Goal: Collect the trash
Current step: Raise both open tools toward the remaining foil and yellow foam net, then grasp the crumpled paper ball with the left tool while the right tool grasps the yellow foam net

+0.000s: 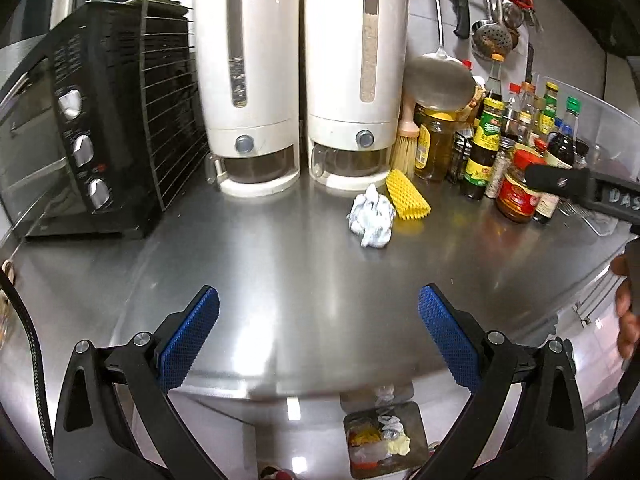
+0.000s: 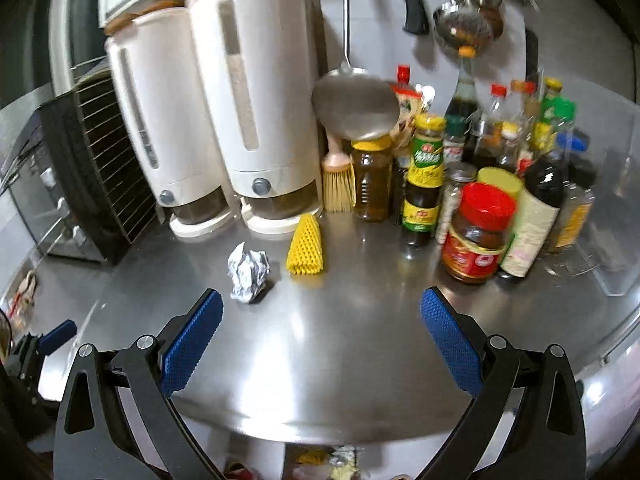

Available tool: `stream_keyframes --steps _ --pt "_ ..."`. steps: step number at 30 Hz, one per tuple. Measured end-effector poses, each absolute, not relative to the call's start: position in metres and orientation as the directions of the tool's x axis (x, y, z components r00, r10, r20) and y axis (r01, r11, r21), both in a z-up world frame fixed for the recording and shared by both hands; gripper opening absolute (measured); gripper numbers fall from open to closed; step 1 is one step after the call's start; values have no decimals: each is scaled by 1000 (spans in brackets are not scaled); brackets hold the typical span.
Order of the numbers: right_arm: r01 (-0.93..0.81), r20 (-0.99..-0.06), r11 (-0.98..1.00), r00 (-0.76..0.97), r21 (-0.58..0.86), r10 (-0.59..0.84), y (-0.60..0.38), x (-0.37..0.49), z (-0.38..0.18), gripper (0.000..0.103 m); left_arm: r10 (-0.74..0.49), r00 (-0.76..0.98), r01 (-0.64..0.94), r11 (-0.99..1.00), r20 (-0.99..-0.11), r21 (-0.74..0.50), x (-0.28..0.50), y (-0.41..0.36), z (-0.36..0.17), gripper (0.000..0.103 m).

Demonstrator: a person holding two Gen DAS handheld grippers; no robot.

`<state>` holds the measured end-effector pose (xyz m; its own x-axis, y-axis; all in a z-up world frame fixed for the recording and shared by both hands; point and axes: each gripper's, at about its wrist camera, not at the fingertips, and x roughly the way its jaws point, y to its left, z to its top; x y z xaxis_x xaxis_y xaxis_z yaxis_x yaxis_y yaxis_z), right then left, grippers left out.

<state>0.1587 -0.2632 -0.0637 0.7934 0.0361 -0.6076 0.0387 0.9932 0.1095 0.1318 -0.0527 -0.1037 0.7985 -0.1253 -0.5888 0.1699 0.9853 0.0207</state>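
Observation:
A crumpled ball of white paper (image 1: 371, 216) lies on the steel counter (image 1: 256, 264), with a yellow foam net (image 1: 407, 195) right beside it. My left gripper (image 1: 319, 332) is open and empty, over the counter's front part, well short of both. In the right wrist view the paper ball (image 2: 249, 272) lies just ahead of my left finger and the yellow net (image 2: 305, 250) further in. My right gripper (image 2: 321, 336) is open and empty. A bin with trash (image 1: 383, 440) stands on the floor below the counter's edge.
Two white dispensers (image 1: 300, 76) stand at the back, a black toaster oven (image 1: 72, 128) at left. Many sauce bottles and jars (image 2: 496, 184) crowd the right, with a brush (image 2: 339, 178) and hanging ladles (image 2: 356, 104). The other gripper's tip (image 1: 560, 182) shows at right.

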Motion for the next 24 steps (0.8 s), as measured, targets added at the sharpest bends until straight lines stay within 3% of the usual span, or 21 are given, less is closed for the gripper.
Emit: stream_keyframes --steps 17,21,24 --pt "45 -751 992 658 121 62 -261 312 -122 98 -153 717 225 974 -680 18 253 -98 -137 95" --pt "31 -779 989 620 141 92 -266 334 -135 80 -170 695 236 972 -699 -2 275 -107 -147 93" --pt "32 -792 985 599 170 117 -268 346 -147 75 -178 683 246 969 -708 -6 287 -113 -153 88"
